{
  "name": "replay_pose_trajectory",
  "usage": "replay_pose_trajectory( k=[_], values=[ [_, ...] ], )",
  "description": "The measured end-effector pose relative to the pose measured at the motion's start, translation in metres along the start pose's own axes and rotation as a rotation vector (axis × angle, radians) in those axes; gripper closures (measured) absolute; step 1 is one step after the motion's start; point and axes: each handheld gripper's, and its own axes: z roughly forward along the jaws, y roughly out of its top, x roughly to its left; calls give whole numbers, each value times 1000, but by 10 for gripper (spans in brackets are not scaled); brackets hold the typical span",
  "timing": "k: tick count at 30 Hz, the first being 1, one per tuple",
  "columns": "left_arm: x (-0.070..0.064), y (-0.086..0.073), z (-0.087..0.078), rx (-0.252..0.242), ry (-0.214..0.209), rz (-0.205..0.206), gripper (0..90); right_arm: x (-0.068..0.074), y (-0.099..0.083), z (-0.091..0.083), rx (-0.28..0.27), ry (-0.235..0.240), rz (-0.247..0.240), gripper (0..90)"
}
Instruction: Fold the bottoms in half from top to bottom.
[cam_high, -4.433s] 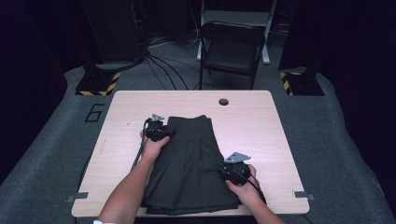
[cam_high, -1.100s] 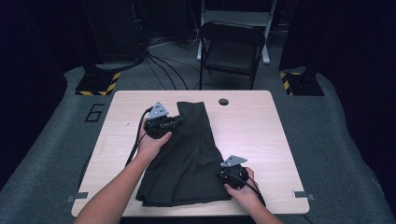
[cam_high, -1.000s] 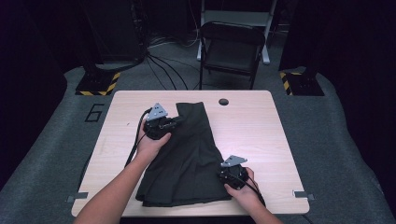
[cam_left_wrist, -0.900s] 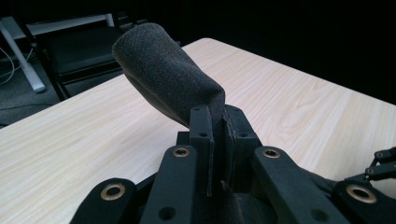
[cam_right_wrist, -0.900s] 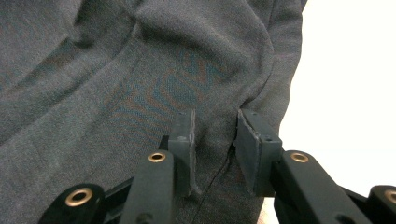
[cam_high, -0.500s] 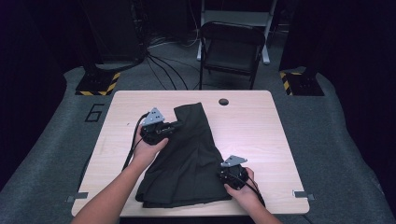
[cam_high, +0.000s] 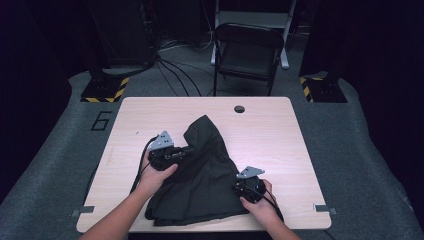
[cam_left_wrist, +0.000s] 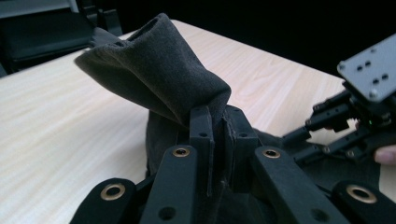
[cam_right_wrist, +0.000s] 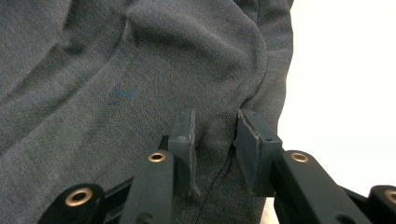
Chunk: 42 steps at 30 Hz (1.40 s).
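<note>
Folding step underway: left gripper (cam_left_wrist: 219, 128), jaws pinched on dark garment (cam_high: 205, 175) edge, lifts it at table (cam_high: 280, 130) centre; right gripper (cam_right_wrist: 215, 140), jaws spread over cloth w/ a fold between, pins 5 o'clock corner. Next: carry lifted edge toward 5 o'clock, lay flat.

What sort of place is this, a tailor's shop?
More likely a recording studio or lab: a lone wooden table on grey carpet, black curtains around, cables across the floor, and a folding chair behind.

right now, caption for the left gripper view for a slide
Left tongs shut on a raised fold of dark cloth above the table.
</note>
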Motion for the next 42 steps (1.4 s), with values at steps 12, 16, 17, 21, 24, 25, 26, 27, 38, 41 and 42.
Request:
replay_pose_trajectory(
  k=[12, 16, 17, 21, 24, 25, 26, 27, 38, 41, 42],
  values=[
    [-16, -25, 25, 70, -52, 19, 832, -7, 5, -4, -19, 35, 49, 603],
    [-21, -32, 37, 97, -80, 21, 831, -9, 12, -11, -67, 43, 67, 591],
    [-22, -34, 40, 109, -90, 20, 830, -10, 14, -13, -76, 40, 69, 589],
    [-29, -42, 52, 137, -104, 27, 828, -11, 21, -12, -73, 40, 54, 584],
    [-29, -45, 55, 147, -111, 22, 824, -12, 22, -10, -72, 32, 41, 584],
    [-29, -47, 56, 148, -112, 16, 822, -12, 22, -10, -70, 31, 52, 582],
    [-28, -48, 57, 159, -123, 7, 813, -15, 23, -9, -68, 28, 58, 580],
    [-28, -50, 59, 166, -127, 4, 813, -15, 23, -9, -68, 28, 58, 580],
    [-30, -64, 65, 174, -154, -11, 699, -22, 26, -9, -85, 59, 96, 571],
    [-31, -65, 65, 174, -161, -8, 663, -18, 30, -10, -94, 66, 89, 571],
    [-31, -65, 65, 173, -161, -7, 656, -17, 31, -11, -96, 66, 87, 571]
  ],
)
